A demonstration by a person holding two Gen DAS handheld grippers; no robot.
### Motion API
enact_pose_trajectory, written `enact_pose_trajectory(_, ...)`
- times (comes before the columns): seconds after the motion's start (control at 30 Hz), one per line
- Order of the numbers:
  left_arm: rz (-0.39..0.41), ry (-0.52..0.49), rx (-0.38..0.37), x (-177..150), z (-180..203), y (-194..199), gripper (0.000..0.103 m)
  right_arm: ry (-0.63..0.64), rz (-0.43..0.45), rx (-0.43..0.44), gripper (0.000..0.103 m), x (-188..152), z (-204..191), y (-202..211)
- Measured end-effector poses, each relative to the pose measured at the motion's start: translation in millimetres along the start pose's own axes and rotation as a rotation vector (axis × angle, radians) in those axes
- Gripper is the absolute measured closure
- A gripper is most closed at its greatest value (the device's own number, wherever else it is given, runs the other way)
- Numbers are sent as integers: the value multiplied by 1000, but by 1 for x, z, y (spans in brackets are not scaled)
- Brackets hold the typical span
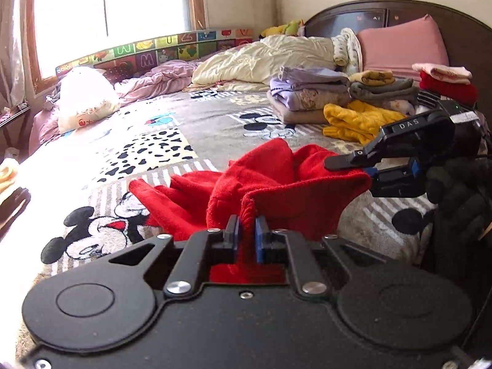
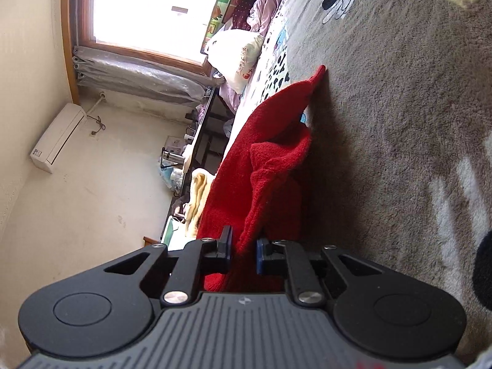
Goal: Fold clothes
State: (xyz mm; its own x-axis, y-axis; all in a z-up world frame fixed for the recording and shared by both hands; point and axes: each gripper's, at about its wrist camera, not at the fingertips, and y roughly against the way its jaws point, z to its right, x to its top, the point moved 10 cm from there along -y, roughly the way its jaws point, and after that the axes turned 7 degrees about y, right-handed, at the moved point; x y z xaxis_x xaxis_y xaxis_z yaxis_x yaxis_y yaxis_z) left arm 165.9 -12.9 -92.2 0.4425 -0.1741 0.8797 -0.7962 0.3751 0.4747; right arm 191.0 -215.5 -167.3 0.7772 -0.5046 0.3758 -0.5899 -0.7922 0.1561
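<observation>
Now both clamped on the red garment (image 1: 261,178): left hand-held gripper (image 1: 246,230), right hand-held gripper (image 2: 243,246); best lift evenly, pull taut, lay flat on bed (image 1: 184,123).

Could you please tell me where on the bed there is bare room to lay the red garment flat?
The cartoon blanket lies bare between the red garment, the white bag and the crumpled cream quilt. Toward the headboard it is crowded: folded stacks and a yellow sweater.
</observation>
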Motion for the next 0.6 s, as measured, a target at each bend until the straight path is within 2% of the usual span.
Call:
enact_pose_trajectory(0.17, 161, 94, 7, 74, -13, 15, 96, 17, 61, 69, 89, 34, -40, -10)
enact_pose_trajectory(0.33, 302, 160, 7, 140, -22, 33, 96, 79, 141, 132, 89, 85, -95, -14)
enact_pose_trajectory(0.6, 431, 249, -45, 207, -27, 68, 96, 199, 248, 222, 89, 142, -175, -4)
